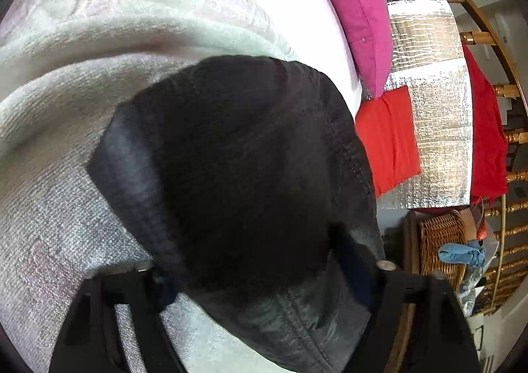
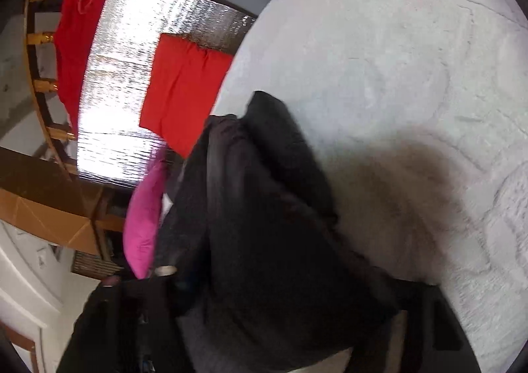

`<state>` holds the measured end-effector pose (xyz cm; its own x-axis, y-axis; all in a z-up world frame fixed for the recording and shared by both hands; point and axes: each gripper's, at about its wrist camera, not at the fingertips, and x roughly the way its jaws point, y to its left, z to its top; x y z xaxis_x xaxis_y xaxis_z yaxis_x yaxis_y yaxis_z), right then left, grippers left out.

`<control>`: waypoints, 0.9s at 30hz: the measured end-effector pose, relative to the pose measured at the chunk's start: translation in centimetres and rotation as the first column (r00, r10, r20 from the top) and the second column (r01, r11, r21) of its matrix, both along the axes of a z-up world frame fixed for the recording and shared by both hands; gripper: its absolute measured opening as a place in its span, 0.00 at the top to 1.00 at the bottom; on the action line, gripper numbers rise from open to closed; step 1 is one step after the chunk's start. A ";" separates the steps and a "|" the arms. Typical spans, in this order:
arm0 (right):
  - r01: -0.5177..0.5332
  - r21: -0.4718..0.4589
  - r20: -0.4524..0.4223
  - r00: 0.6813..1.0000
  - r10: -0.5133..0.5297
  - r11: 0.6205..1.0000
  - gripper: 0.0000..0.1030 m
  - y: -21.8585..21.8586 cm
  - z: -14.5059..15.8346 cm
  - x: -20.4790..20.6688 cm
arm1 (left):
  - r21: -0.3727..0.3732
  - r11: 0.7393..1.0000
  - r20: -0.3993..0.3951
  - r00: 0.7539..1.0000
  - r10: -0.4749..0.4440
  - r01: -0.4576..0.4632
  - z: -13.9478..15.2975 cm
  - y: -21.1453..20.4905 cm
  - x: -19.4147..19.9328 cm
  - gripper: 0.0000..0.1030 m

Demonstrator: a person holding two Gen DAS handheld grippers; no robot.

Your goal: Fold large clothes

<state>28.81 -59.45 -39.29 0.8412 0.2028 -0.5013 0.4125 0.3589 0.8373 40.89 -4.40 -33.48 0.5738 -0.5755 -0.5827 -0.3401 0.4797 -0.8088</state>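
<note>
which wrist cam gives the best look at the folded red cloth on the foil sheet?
Right wrist: the folded red cloth shows larger and nearly whole. Left wrist shows it smaller, near the frame's right, its inner edge behind the dark garment.

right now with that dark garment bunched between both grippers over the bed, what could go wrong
1. The dark garment fills the left gripper in a thick wad, so several layers may get pinched and the fold come out crooked.
2. In the right gripper the cloth hangs twisted; it might slip or drag across the white blanket, rumpling it.
</note>
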 end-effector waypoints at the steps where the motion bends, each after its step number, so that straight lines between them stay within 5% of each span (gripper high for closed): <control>1: 0.000 0.002 0.000 1.000 0.000 1.000 0.46 -0.1 0.0 -0.1 | 0.020 1.000 -0.001 1.000 -0.003 0.003 0.1 -0.1 0.1 0.35; 6: -0.010 -0.077 0.004 1.000 0.010 0.997 0.58 0.6 1.5 -0.6 | 0.116 0.993 0.038 0.999 -0.038 0.033 1.8 -0.9 0.1 0.61; 9: -0.014 -0.094 0.018 1.000 0.016 0.995 0.61 0.9 2.3 -1.0 | 0.147 0.988 0.059 0.997 -0.051 0.042 2.9 -1.3 0.2 0.66; 27: -0.071 -0.149 0.008 0.997 0.073 0.986 0.63 2.6 5.0 -8.2 | 0.236 0.968 0.025 0.996 -0.088 0.080 4.2 0.7 -6.6 0.68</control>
